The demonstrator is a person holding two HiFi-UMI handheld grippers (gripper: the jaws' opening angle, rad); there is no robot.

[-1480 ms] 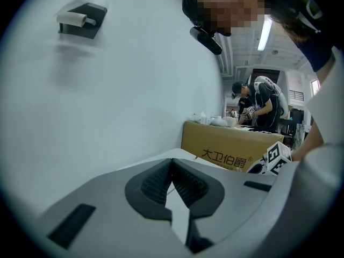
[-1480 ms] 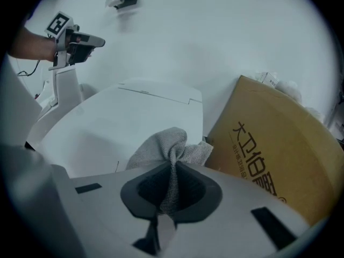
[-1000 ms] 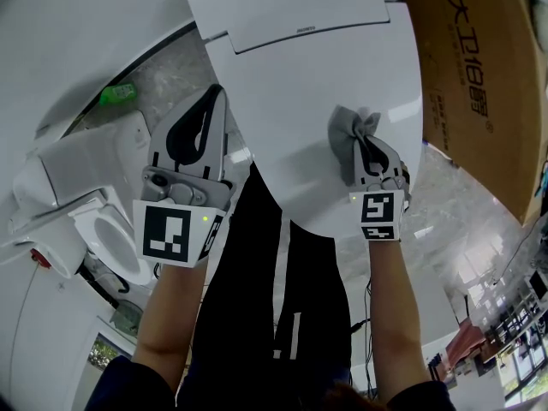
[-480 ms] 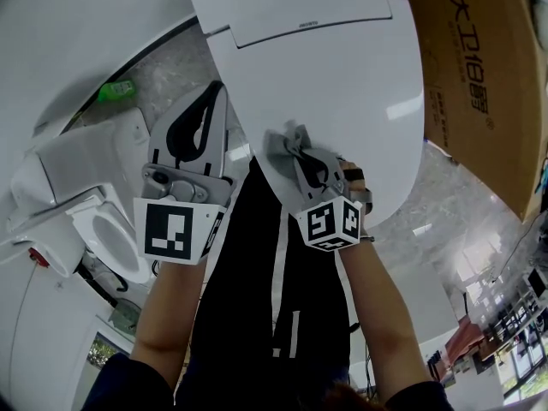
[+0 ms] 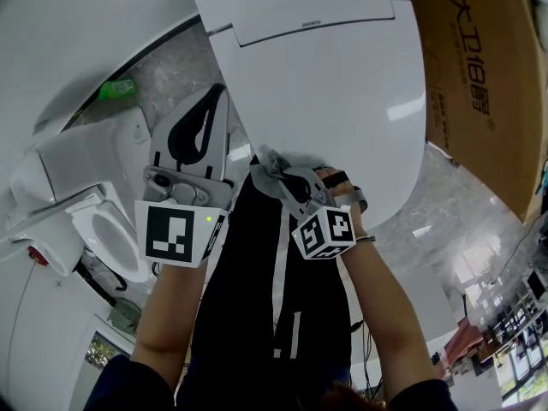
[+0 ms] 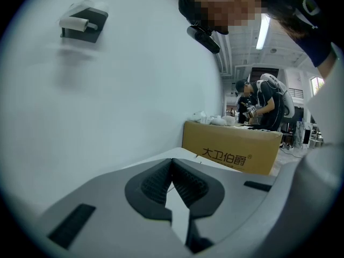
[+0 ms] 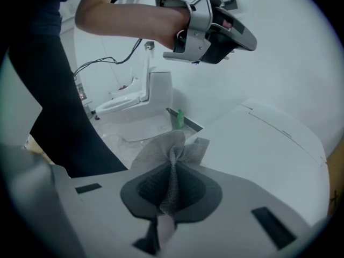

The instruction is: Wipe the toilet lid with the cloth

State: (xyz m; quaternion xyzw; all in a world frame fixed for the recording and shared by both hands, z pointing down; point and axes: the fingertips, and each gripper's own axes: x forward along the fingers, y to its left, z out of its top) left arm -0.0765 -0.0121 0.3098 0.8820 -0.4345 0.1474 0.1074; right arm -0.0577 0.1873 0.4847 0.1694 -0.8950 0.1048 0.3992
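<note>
only the left gripper view shows the room beyond: a cardboard box with pale bundled things showing over its top edge, too small to name, people standing behind it, and a small fixture high on the white wall. only the right gripper view shows the left claw from the side, held up in the air over the floor. it also shows a second toilet by the wall with its bowl uncovered, and a green bottle on the floor near it.

the head view shows the white toilet lid lying shut, with the box at its right.

the right claw is closed tight on the grey cloth, which is bunched between the pads and fans out past the tips. the cloth is at the lid's near left edge; whether it touches the lid cannot be told. the left claw's tips meet with nothing between them, and it is off to the lid's left.
</note>
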